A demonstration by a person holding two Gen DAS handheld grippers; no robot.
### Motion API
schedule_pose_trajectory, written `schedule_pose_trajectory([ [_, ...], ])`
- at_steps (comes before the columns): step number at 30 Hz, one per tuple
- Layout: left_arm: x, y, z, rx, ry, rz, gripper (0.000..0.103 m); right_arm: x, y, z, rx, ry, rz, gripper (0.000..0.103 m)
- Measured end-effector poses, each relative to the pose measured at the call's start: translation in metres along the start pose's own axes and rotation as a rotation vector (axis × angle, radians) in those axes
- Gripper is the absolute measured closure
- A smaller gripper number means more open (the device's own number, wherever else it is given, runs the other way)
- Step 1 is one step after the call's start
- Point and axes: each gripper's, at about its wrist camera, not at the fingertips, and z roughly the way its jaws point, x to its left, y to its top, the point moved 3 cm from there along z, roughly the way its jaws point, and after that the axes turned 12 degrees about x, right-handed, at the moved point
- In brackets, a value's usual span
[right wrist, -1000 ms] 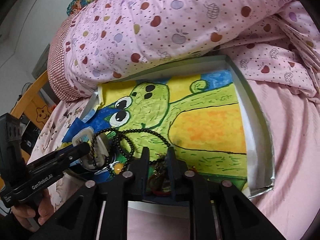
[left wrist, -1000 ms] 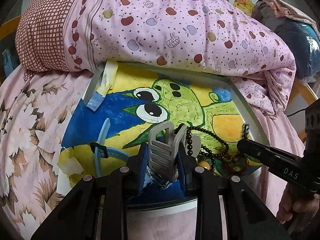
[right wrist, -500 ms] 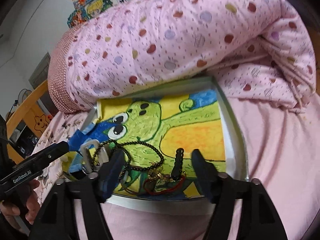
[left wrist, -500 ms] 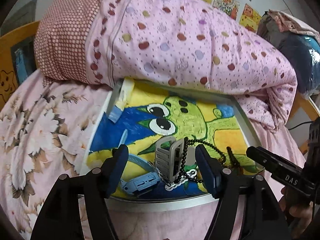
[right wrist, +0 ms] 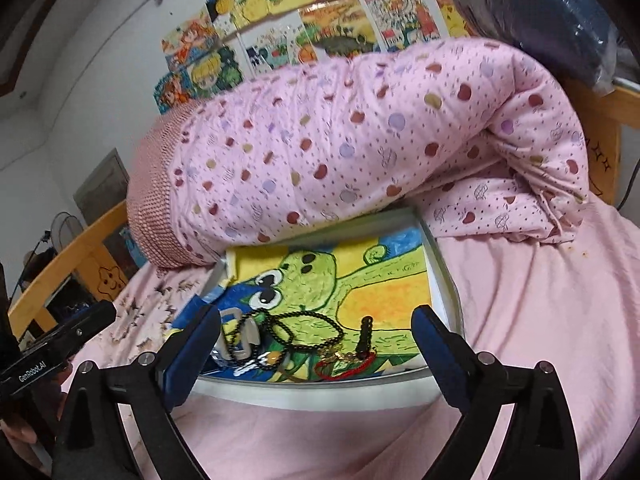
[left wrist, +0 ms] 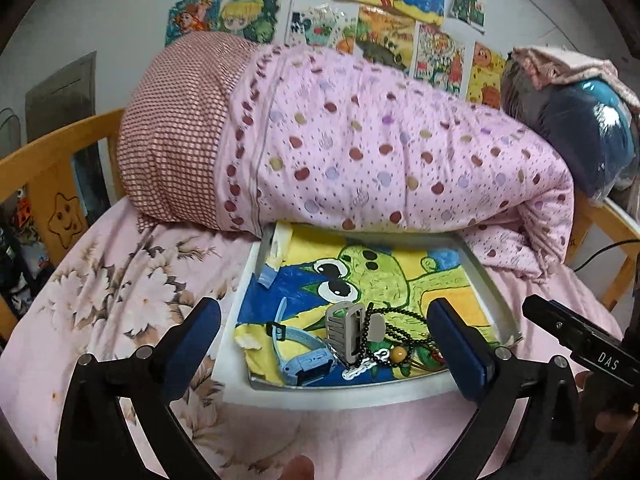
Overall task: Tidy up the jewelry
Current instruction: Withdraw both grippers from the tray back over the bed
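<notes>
Both claws, left (left wrist: pixel 324 344) and right (right wrist: pixel 316 344), have just been opening and pulling back, empty; we judge the jewelry (right wrist: pixel 296 340) gathered on the tray (right wrist: pixel 320 392), untidy.

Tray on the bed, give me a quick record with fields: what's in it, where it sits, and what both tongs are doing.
surface: tray on pink bed sheet, against rolled quilt
tray lining: frog painting
contents: blue watch, grey clip, black bead necklace, red cord bracelet
grouping: all clustered at the near edge
left tongs: open, holding nothing, jaws just opened
right tongs: open, holding nothing, jaws just opened
</notes>
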Motion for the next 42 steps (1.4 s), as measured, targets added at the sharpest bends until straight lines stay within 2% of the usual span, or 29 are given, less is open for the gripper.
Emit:
schedule_pose_trajectory([
  [4,-0.003,-0.008,-0.022,-0.029,-0.004,-0.002,0.002,0.007,-0.009,-0.017,-0.032,0.003,-0.010,0.000],
  [16,-0.004,-0.040,-0.078,-0.075,0.007,0.009,0.002,0.036,-0.042,-0.074,-0.127,-0.044,-0.079,0.000],
  [28,0.000,-0.080,-0.126,-0.092,0.067,0.017,0.002,0.054,-0.078,-0.110,-0.102,-0.040,-0.097,0.000],
  [42,-0.002,-0.110,-0.165,-0.107,0.079,0.019,0.002,0.071,-0.102,-0.135,-0.106,-0.060,-0.123,0.000],
])
